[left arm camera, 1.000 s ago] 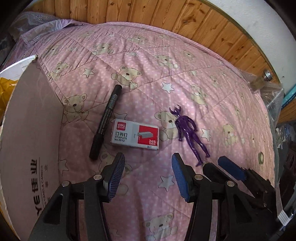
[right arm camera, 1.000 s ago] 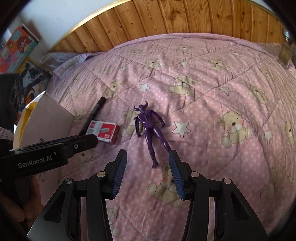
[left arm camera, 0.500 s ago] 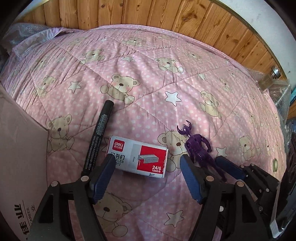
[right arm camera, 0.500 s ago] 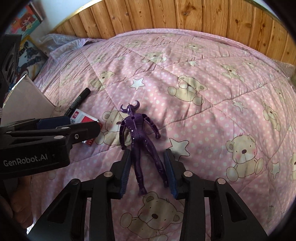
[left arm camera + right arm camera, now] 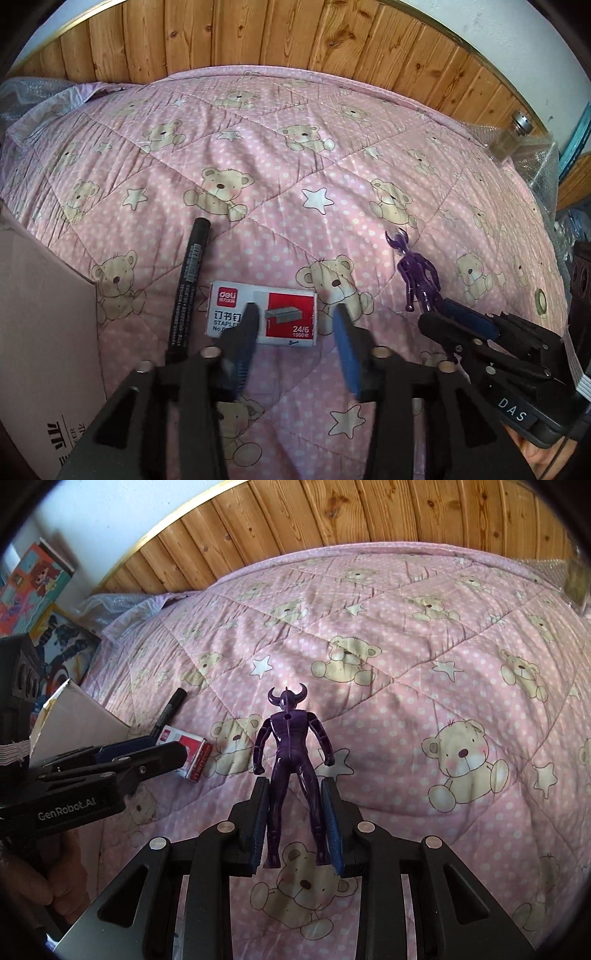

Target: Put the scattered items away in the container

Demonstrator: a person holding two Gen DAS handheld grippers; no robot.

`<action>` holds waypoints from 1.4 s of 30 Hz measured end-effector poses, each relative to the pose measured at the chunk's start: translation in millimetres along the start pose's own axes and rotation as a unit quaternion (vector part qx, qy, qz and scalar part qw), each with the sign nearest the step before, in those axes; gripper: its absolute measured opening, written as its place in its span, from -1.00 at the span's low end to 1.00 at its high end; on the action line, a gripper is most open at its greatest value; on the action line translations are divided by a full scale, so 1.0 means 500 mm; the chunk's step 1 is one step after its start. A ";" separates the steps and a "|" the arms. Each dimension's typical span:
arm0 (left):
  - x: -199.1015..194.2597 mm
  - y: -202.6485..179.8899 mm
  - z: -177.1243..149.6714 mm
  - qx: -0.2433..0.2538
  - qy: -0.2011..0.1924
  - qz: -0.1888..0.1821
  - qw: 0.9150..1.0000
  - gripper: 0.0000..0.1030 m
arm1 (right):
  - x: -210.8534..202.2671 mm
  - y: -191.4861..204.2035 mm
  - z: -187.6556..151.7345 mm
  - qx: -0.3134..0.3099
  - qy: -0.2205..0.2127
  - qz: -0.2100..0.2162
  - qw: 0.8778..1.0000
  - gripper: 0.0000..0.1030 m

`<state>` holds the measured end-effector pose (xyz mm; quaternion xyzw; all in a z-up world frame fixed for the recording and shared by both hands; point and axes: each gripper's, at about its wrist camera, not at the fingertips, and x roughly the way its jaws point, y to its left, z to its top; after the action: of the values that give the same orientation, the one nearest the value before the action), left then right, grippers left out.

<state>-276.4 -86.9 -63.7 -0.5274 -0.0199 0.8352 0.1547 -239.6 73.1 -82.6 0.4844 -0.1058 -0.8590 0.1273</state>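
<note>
Right gripper [image 5: 295, 823] pinching purple figure [image 5: 291, 760] by thin legs, liable to twist loose; left gripper [image 5: 295, 332] wide over staple box [image 5: 262, 317].

The left hand-held gripper [image 5: 295, 325] hangs spread over the staple box [image 5: 284, 314] on the bed [image 5: 295, 147], marker [image 5: 186, 284] just beside, purple figure [image 5: 419, 275] right.

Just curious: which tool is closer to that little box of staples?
Left. The left tool straddles the staple box, one finger over it. The right tool sits off to its right, closed on the purple figure.
</note>
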 end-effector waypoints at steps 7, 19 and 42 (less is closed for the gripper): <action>0.042 -0.005 0.003 0.010 0.001 0.029 1.000 0.53 | 0.039 0.003 -0.011 -0.002 0.013 -0.001 1.000 -0.40; 0.034 -0.041 0.013 0.056 -0.003 0.047 0.997 -0.40 | 0.022 -0.012 -0.007 0.025 0.008 0.025 0.999 -0.42; 0.052 0.017 0.000 -0.012 0.007 0.025 1.000 0.03 | 0.016 -0.014 -0.008 0.029 0.003 0.018 0.999 -0.45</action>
<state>-288.5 -87.5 -88.2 -0.5354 -0.0157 0.8347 0.1279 -240.8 77.0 -93.2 0.4888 -0.1392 -0.8516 0.1287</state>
